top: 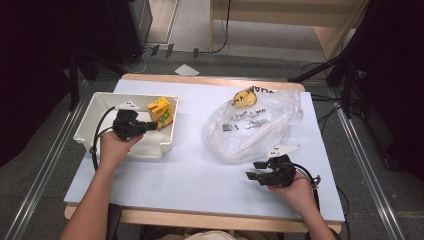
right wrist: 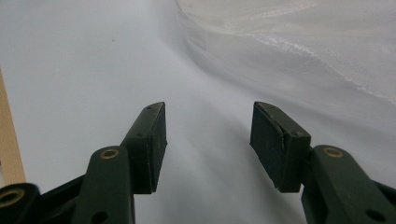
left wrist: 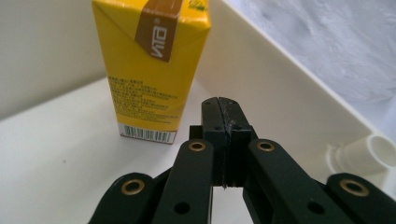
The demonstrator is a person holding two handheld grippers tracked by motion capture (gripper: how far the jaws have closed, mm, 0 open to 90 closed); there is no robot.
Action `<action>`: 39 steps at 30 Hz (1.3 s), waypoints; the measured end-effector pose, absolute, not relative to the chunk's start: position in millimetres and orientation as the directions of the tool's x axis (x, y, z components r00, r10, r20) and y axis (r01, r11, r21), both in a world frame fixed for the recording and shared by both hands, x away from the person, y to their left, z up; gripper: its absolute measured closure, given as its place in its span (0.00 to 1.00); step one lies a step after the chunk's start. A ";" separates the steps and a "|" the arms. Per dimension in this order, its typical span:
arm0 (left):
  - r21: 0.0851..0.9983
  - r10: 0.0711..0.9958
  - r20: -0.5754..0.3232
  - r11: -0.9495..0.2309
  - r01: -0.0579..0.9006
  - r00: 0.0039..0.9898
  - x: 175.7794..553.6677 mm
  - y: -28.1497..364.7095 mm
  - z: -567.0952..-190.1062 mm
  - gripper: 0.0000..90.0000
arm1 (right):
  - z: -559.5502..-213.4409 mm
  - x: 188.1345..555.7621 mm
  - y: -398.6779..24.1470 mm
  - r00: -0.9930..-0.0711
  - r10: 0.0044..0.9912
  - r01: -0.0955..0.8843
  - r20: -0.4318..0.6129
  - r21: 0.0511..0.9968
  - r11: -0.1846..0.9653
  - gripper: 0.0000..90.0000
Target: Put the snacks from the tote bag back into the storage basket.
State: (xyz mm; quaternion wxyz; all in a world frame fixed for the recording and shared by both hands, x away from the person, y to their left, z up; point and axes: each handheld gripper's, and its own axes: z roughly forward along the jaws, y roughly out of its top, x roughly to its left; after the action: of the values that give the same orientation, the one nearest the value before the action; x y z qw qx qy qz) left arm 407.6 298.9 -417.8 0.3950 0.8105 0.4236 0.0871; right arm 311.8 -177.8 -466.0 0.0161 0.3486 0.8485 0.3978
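A: What does the yellow drink carton with the brown flap [left wrist: 152, 70] look like?

B: It is a small rectangular box of yellow cardboard, with a brown folded flap at the top, small printed text on the side and a barcode near the bottom. It stands upright inside the white rectangular plastic tub [top: 95, 107], close to the far right corner of it.

A: And the left gripper [left wrist: 223, 135]?

B: The person's left hand [top: 116, 146] holds it inside the tub and points it at the carton. The two black jaws are pressed together with nothing between them. The tips are just in front of the carton, a little to the side of it; they do not touch it.

A: How is the right gripper [right wrist: 208, 140]?

B: The right hand [top: 295, 189] holds it low over the pale table cover [top: 200, 175], near the front right edge. The jaws stand wide apart and nothing is between them. It points to the left, and the crumpled clear plastic bag [top: 255, 125] is just beside it.

A: What is in the containers?

B: In the tub I see the carton. The bag lies on the table, well apart from the tub, with black print on it and a yellow object [top: 244, 98] at its far end. I cannot tell whether this object is inside.
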 end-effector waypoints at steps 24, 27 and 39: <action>0.690 0.767 -0.165 -0.360 0.628 0.620 417.9 291.0 -435.6 1.00 | -466.5 310.3 -178.2 -0.754 0.605 0.583 0.254 0.682 0.441 0.52; 0.687 0.765 -0.172 -0.359 0.632 0.621 418.8 291.4 -436.7 1.00 | -466.8 310.5 -178.3 -0.754 0.607 0.583 0.253 0.683 0.440 0.52; 0.684 0.776 -0.171 -0.350 0.640 0.607 421.5 294.9 -438.6 1.00 | -466.9 310.2 -177.9 -0.755 0.605 0.583 0.253 0.681 0.443 0.52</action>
State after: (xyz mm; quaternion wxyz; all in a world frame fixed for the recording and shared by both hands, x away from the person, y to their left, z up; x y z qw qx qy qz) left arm 421.5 294.9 -438.6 0.3704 0.8163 0.4335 0.0918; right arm 310.2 -177.9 -466.9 0.0137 0.3497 0.8493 0.3952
